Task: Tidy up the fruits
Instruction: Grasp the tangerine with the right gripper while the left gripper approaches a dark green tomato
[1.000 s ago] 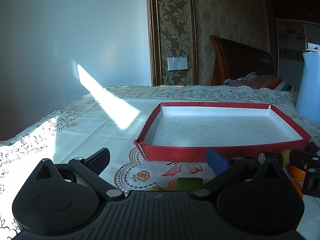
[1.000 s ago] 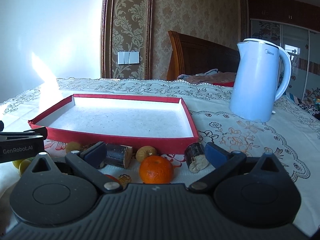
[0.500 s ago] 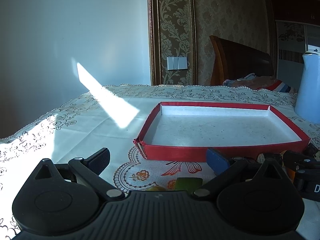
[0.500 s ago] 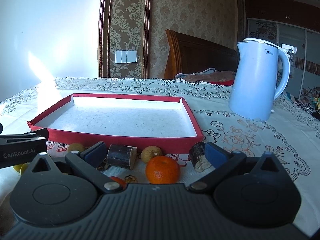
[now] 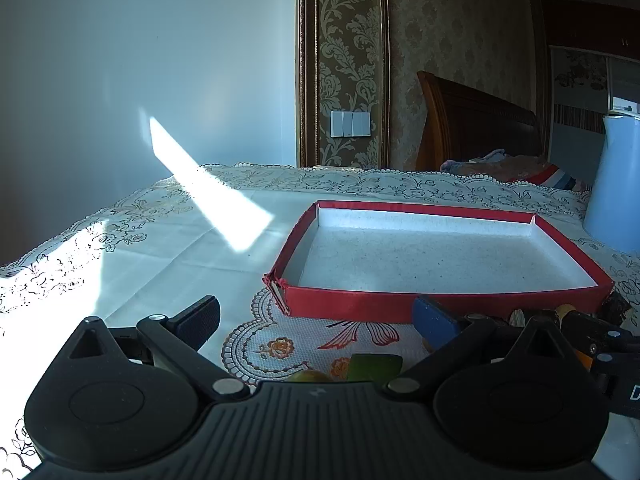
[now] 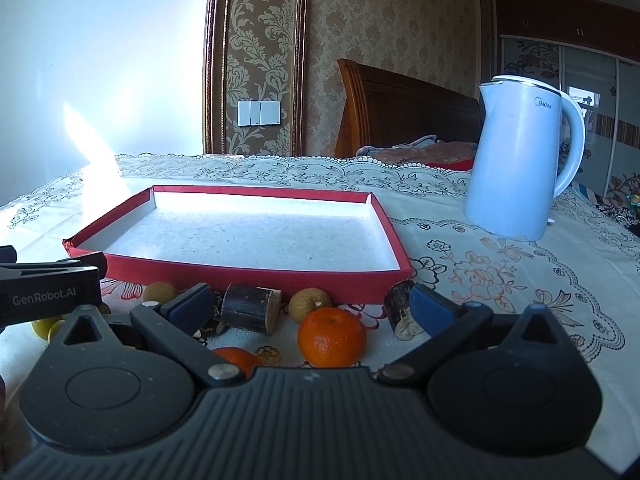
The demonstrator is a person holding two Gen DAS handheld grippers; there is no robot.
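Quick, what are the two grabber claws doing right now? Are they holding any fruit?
Left gripper: open, holding nothing.
Right gripper: open, holding nothing; an orange sits on the table between its fingers.

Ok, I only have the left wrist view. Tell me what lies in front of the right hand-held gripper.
Observer: The right hand-held gripper is open, and a whole orange lies loose between its jaws.
Operator: List what is beside it.
Observer: A dark cut stalk piece lies to the orange's left, in front of the red tray.
Operator: Check the kettle.
Observer: The kettle stands upright to the right of the tray, its handle turned away from it.
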